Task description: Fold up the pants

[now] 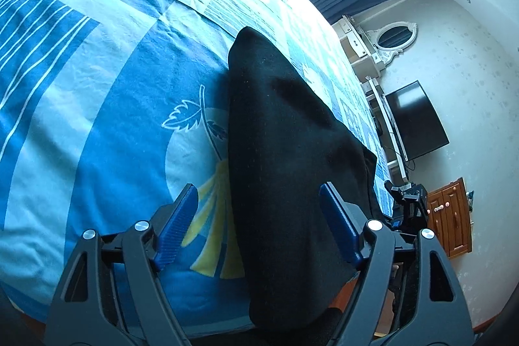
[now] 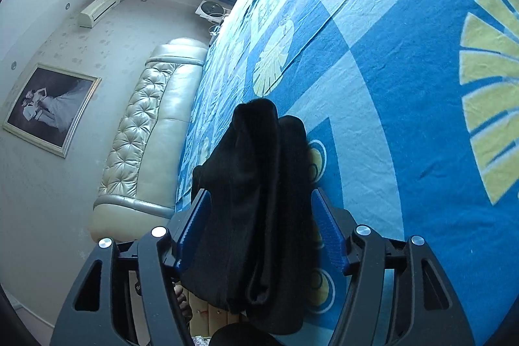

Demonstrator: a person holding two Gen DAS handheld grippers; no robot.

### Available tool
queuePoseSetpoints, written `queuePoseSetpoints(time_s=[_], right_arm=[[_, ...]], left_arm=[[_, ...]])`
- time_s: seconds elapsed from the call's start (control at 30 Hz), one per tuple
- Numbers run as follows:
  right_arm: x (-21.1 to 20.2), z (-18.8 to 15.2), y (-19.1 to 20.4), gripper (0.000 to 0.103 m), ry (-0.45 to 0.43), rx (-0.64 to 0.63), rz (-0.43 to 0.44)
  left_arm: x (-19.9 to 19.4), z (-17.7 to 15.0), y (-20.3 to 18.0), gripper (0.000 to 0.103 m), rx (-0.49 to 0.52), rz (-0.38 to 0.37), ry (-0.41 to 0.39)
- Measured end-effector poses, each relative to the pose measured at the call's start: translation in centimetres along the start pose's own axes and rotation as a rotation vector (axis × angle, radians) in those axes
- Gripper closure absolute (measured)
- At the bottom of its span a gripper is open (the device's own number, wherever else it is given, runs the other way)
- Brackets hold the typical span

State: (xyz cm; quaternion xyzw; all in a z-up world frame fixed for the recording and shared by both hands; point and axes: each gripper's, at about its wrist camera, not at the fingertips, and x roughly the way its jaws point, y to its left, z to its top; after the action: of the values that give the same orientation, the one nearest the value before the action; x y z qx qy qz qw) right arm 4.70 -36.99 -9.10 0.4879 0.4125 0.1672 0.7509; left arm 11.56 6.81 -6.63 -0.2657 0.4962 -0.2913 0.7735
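In the left wrist view, the pants [image 1: 285,171] are lying as a dark, narrow bundle on the blue patterned sheet [image 1: 97,106], running away from the camera near the bed's right edge. That placement is giving a soft, flat surface for pressing folds, and the bundle's smooth top suggests the cloth is already doubled over. The left gripper [image 1: 259,226] is standing wide apart, its blue pads [image 1: 176,229] splayed to either side with nothing pinched; the near end of the pants is lying between the jaws, and the right pad seems to be sitting over the cloth rather than pressing it. I am judging this a released grip. The right gripper [image 1: 407,200] is showing beyond the bundle, too small to read.

In the right wrist view, the pants [image 2: 256,200] are showing their layered end, several thick folds stacked side by side, resting on the sheet [image 2: 405,106] near the edge that faces the headboard [image 2: 146,125]. The bundle's near end is overhanging the bed slightly. The right gripper [image 2: 259,229] is flanking this end, jaws spread wider than the stack. The left pad [image 2: 191,229] is sitting just beside or brushing the cloth, I cannot tell which; the right pad is standing clear. Nothing is being clamped, so this gripper is also let go.
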Motion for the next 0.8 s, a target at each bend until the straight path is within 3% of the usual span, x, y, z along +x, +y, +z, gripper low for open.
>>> queuePoseSetpoints(time_s=[0.33, 0.37, 0.5, 0.63, 0.7, 0.8], right_arm=[[4.2, 3.8, -0.6, 0.039, 0.053, 0.047, 0.051], [4.3, 3.8, -0.7, 0.041, 0.056, 0.049, 0.049], [4.5, 3.8, -1.4, 0.068, 0.073, 0.045, -0.013], [4.5, 3.7, -1.8, 0.072, 0.077, 0.04, -0.013], [4.5, 3.7, -1.9, 0.073, 0.075, 0.042, -0.009], [4.4, 3.6, -2.1, 0.073, 0.068, 0.042, -0.004]], left_arm=[[4.7, 5.9, 0.1, 0.022, 0.027, -0.012, 0.087], [4.9, 6.2, 0.0, 0.022, 0.026, -0.011, 0.088], [5.5, 6.3, -0.1, 0.023, 0.035, 0.026, 0.091], [5.7, 6.0, -1.1, 0.041, 0.136, 0.127, 0.092], [5.9, 6.0, -1.0, 0.054, 0.134, 0.113, 0.1], [6.0, 6.1, -0.5, 0.059, 0.097, 0.092, 0.101]])
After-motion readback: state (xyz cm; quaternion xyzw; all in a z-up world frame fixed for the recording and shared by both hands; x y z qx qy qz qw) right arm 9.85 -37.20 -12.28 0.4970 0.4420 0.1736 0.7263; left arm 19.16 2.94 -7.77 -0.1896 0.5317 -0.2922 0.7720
